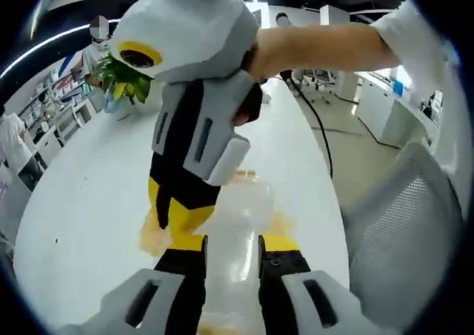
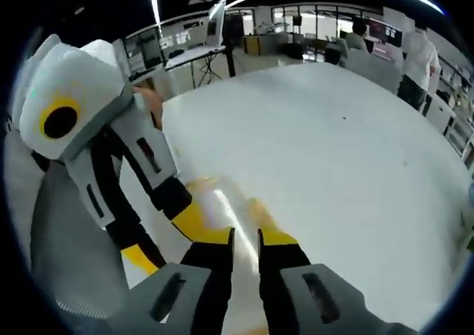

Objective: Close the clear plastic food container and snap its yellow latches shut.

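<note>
- Your left gripper (image 1: 231,264) rises from 6 o'clock in the left gripper view, its jaws spread around the near edge of the clear plastic food container (image 1: 235,216), touching or nearly so; whether they press it, you cannot tell through the blur.
- The container sits on the white table (image 1: 89,216), just ahead of those jaws, with a yellow latch (image 1: 280,240) at its 3 o'clock side.
- Your right gripper (image 1: 178,213) comes down from 12 o'clock onto the container's 9 o'clock side, yellow tips low against it.
- In the right gripper view, the right gripper (image 2: 244,257) has its jaws nearly together with a narrow gap; whether they pinch a yellow latch (image 2: 200,224) there, you cannot tell.
- The left gripper (image 2: 141,239) enters that view at 9 o'clock.
- Progress, as a judgement: the lid looks down on the container, and you are at the latching step; which latches are snapped is too blurred to say.
- No brand, label or writing can be read.
- A potted plant (image 1: 126,83) stands at 11 o'clock on the table.
</note>
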Available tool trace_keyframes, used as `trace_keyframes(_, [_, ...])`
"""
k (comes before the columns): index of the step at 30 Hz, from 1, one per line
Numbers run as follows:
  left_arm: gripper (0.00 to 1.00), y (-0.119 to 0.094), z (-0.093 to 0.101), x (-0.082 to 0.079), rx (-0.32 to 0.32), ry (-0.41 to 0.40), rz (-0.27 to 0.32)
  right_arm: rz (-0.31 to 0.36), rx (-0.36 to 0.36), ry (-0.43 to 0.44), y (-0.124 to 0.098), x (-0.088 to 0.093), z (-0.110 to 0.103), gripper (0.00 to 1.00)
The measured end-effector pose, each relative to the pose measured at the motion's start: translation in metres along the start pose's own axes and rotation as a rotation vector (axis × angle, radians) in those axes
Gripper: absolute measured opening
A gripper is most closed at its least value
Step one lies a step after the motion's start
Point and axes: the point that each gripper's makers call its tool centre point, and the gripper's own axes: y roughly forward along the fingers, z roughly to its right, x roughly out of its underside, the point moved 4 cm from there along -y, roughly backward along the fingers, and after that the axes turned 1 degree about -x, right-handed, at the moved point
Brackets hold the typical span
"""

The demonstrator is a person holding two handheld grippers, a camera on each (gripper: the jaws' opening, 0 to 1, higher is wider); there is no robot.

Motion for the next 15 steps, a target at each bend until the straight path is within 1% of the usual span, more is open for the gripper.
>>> trace_keyframes(2, [0.22, 0.0000, -0.0006, 0.0013, 0.010, 0.010, -0.018, -0.002, 0.003, -0.005, 0.0014, -0.0002, 0.0011, 0.09])
trace_keyframes(4, [0.22, 0.0004, 0.0009, 0.0021, 0.010, 0.018, -0.015, 0.001, 0.002, -0.007, 0.0030, -0.0015, 0.0029, 0.10])
trace_keyframes(8, [0.23, -0.0002, 0.0032, 0.0050, 0.009, 0.036, -0.024, 0.008, 0.013, -0.024, 0.0025, -0.0036, 0.0054, 0.16])
trace_keyframes(10, [0.23, -0.0005, 0.0034, 0.0048, 0.008, 0.037, -0.020, 0.007, 0.009, -0.026, 0.0027, -0.0038, 0.0059, 0.19])
trace_keyframes(14, [0.25, -0.0003, 0.0054, 0.0048, 0.017, 0.021, -0.015, -0.027, -0.009, -0.021, 0.0058, 0.0008, 0.0073, 0.25])
trace_keyframes(15, [0.26, -0.0005, 0.0056, 0.0051, 0.014, 0.020, -0.014, -0.036, -0.027, -0.014, 0.0068, 0.0022, 0.0062, 0.26])
